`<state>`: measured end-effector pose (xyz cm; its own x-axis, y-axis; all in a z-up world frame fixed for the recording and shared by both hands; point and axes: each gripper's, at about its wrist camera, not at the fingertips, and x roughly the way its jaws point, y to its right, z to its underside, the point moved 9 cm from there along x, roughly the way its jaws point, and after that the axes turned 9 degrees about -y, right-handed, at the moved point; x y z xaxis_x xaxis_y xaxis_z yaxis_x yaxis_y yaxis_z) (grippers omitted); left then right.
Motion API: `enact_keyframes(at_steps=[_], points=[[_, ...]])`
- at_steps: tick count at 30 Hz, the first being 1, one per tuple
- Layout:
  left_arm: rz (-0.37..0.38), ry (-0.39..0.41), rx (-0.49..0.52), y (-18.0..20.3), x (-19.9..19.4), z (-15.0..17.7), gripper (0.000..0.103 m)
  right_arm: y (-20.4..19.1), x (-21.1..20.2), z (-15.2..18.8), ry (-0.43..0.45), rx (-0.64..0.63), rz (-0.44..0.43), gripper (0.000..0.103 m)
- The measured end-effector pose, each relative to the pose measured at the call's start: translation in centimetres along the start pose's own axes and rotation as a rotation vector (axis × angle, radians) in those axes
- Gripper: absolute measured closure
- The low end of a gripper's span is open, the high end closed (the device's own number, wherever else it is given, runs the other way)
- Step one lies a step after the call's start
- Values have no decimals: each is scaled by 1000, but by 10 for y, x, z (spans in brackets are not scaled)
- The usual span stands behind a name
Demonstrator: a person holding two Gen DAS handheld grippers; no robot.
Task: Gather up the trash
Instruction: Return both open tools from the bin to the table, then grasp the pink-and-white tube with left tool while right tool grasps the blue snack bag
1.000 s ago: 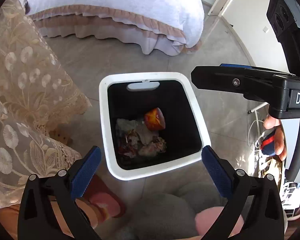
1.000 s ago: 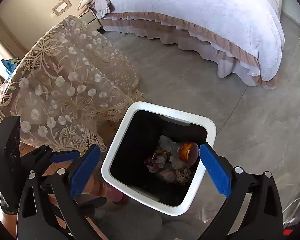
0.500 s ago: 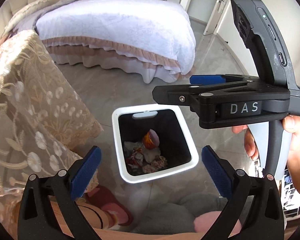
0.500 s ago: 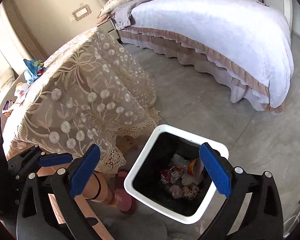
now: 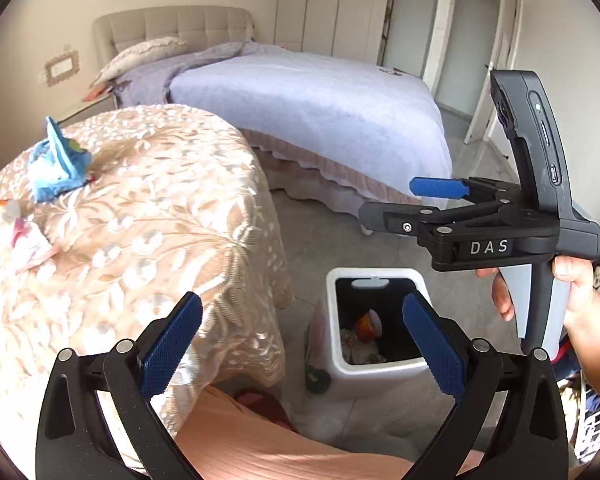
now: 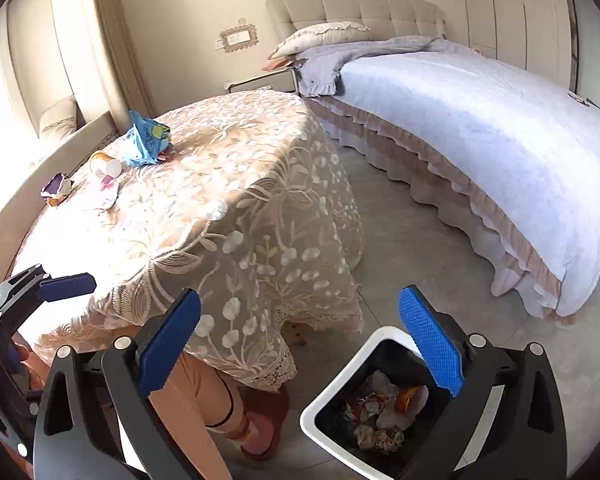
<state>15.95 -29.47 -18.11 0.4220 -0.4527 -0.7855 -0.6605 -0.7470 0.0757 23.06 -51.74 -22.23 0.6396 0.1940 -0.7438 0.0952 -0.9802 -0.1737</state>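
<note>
Several scraps of trash lie at the left on the lace-covered table (image 6: 228, 184): a purple wrapper (image 6: 56, 186), a small orange-and-white cup (image 6: 105, 165) and a crumpled blue bag (image 6: 146, 142), all close together near the far edge. Nearer the middle, the left gripper (image 5: 298, 338) hangs with its jaws spread wide and nothing between them, above the table's edge. To the right the white bin (image 6: 340, 392) stands on the floor beside the table with wrappers inside, and the right gripper (image 6: 300, 344), held in a hand (image 5: 580, 304), is likewise spread and empty.
</note>
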Motion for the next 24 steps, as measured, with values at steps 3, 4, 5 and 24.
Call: enact_keyframes(at_steps=[3, 4, 5, 24], points=[[-30, 39, -76, -33, -18, 0, 5, -27, 4, -13, 9, -51, -13, 4], [-40, 51, -103, -45, -25, 2, 5, -36, 6, -18, 14, -69, -16, 4], [-52, 63, -130, -56, -30, 2, 5, -45, 7, -23, 19, -87, -19, 4], [-238, 91, -500, -246, -41, -12, 5, -171, 75, -122, 73, -365, -12, 4]])
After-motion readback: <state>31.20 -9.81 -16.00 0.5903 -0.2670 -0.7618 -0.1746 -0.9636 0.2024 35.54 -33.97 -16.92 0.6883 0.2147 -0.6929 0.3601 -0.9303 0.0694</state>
